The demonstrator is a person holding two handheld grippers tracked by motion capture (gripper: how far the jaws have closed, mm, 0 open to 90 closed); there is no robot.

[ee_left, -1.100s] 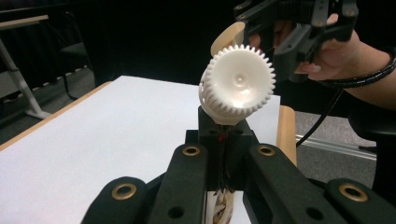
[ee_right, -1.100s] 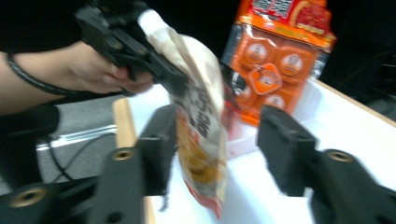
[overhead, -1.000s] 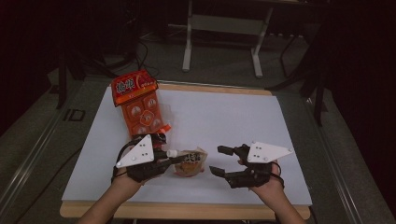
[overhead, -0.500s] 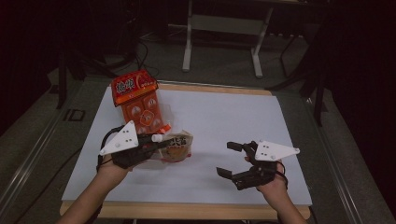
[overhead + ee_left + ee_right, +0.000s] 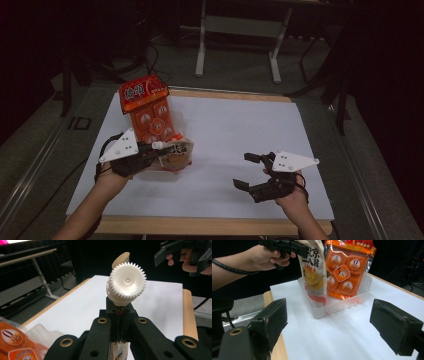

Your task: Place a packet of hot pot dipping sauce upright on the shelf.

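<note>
White sheet (image 5: 240, 145) (bare) between pouch (image 5: 176, 152), right gripper (image 5: 249, 171).

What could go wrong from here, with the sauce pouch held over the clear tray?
The left gripper pinches the sauce pouch only near its white cap, so the hanging pouch might swing or slip. Lowered, it could catch the clear tray rim or push over the orange packet leaning inside. The tray looks light and may slide; the right gripper is open and apart.

A dim lab or studio: a white-covered worktop (image 5: 240, 145) on grey carpet, black surroundings, cables (image 5: 150, 55) and a metal stand (image 5: 237, 45) behind.
</note>
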